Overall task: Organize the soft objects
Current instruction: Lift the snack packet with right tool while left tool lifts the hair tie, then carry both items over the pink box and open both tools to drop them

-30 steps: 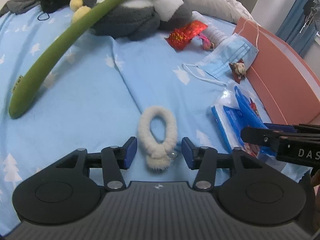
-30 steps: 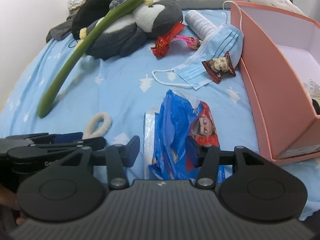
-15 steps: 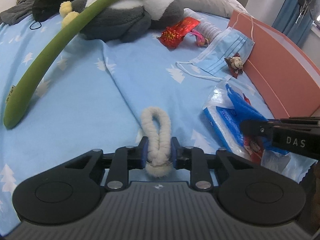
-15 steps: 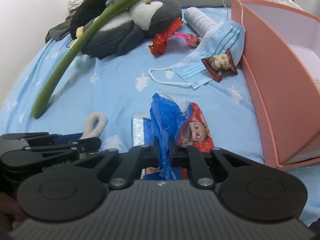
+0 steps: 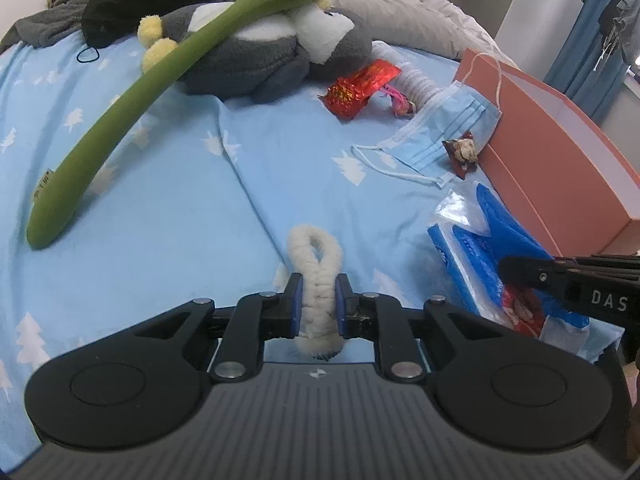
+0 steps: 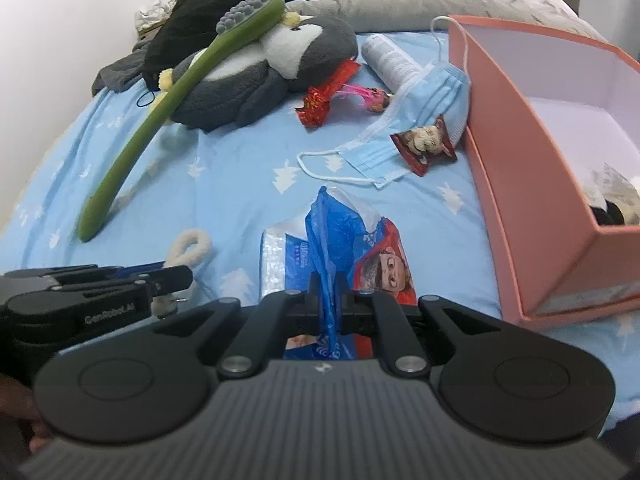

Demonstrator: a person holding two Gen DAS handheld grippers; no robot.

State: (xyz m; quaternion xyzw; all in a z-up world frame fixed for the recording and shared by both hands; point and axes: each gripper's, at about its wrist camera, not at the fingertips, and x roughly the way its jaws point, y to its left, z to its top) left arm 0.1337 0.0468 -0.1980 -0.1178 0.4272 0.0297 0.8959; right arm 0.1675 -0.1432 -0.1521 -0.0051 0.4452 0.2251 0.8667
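A white fluffy hair tie (image 5: 314, 248) lies on the blue bedsheet (image 5: 180, 208). My left gripper (image 5: 318, 288) has its jaws closing, and both blue pads press on the tie's near end, squeezing it narrow. To its right a blue plastic tissue pack (image 6: 340, 232) with a cartoon face lies on the sheet. My right gripper (image 6: 325, 284) is shut on a raised fold of that pack's wrapper. The right wrist view shows the left gripper (image 6: 176, 278) at the lower left with the hair tie (image 6: 192, 245) sticking out past it.
A pink open box (image 6: 520, 184) stands at the right and holds some items. Farther back lie a blue face mask (image 5: 440, 132), a small snack wrapper (image 5: 462, 152), a red wrapper (image 5: 360, 88), a white bottle (image 6: 390, 58), a penguin plush (image 5: 248, 64) and a long green brush (image 5: 120, 120).
Both grippers went from open to closed: the left one onto the white hair tie, the right one onto the blue pack's wrapper, which now stands bunched up between its fingers.
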